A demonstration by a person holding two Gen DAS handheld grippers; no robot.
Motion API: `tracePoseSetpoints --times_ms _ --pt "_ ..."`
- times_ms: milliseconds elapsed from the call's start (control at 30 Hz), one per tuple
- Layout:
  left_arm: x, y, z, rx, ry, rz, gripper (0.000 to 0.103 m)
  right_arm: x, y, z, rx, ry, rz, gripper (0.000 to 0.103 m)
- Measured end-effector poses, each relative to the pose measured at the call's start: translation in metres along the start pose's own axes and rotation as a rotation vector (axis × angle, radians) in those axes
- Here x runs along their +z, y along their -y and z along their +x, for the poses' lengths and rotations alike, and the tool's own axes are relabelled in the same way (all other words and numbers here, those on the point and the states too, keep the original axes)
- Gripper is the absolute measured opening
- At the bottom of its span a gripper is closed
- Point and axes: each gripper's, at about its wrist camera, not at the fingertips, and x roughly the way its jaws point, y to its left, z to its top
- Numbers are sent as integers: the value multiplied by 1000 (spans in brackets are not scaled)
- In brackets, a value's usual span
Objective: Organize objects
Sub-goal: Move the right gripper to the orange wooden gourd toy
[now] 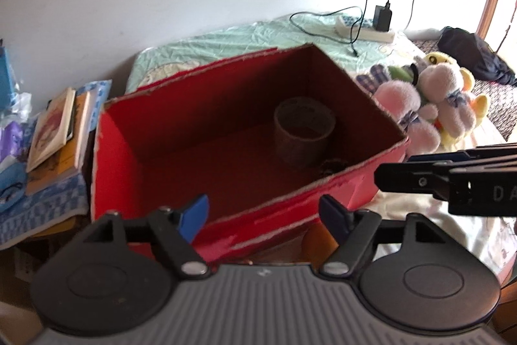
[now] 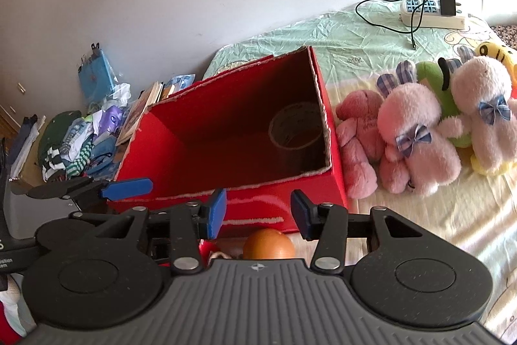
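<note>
An open red cardboard box (image 1: pixel 194 105) (image 2: pixel 155 144) stands on the bed. Inside it, by the right wall, a brown tape roll (image 1: pixel 303 131) (image 2: pixel 295 128) stands on its side, with a small dark item (image 1: pixel 332 165) beside it. My left gripper (image 1: pixel 265 215) hovers open at the box's near rim with nothing between its blue pads. My right gripper (image 2: pixel 258 212) is open too, just short of the box's front wall and above a round orange object (image 2: pixel 268 244). Several plush toys (image 2: pixel 416 138) (image 1: pixel 429 99) lie right of the box.
A power strip with a charger and cable (image 2: pixel 429 15) (image 1: pixel 371 31) lies on the green sheet behind the box. Books (image 1: pixel 55 131) and a heap of clothes (image 2: pixel 80 138) sit to the left. A dark bag (image 1: pixel 468 54) lies at the far right.
</note>
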Motion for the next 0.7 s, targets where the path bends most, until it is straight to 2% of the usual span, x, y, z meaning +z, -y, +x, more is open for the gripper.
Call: tracePoseSetpoints --times_ms 167,700 --pt "-11 6 -1 41 -15 0 78 -14 1 1 20 -12 19 48" --pt "-36 20 5 73 -83 2 78 -49 8 4 38 -67 109 48"
